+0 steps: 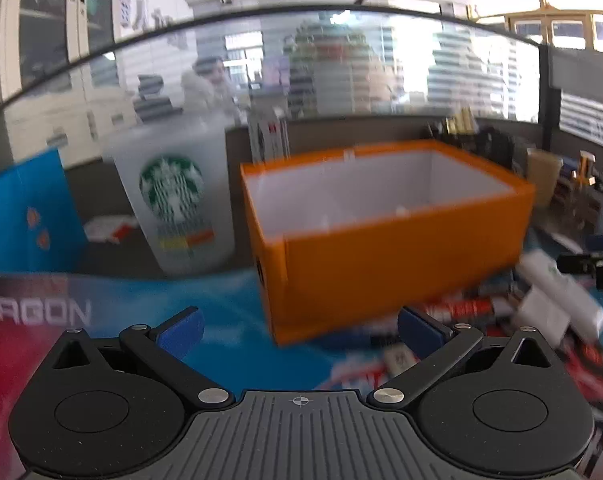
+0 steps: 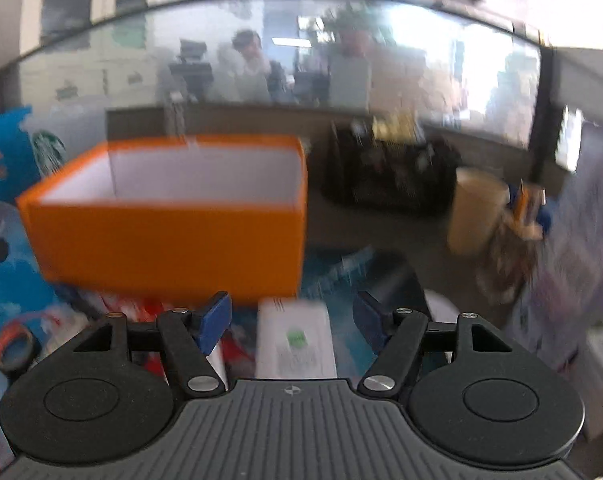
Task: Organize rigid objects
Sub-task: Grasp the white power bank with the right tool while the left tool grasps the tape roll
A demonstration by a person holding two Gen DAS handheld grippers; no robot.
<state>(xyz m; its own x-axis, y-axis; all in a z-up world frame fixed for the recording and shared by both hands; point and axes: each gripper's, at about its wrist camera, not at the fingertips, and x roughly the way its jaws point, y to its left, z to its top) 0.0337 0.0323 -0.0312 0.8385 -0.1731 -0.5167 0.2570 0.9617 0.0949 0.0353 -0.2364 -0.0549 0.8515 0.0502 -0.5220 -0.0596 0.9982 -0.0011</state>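
In front of the orange box (image 2: 169, 216), the right gripper (image 2: 291, 322), jaws wide and empty like the left gripper (image 1: 299, 334), could bump the white box (image 2: 295, 340) away.

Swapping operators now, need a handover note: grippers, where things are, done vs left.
Left gripper: open, holding nothing, facing the orange box.
Right gripper: open, holding nothing, with a white carton on the mat between its fingers, not gripped.
Orange box interior looks mostly bare; blur hides detail.
Starbucks cup stands left of the box.
More small items lie loose right of the box.
Done: nothing evident. Left: box the loose items.
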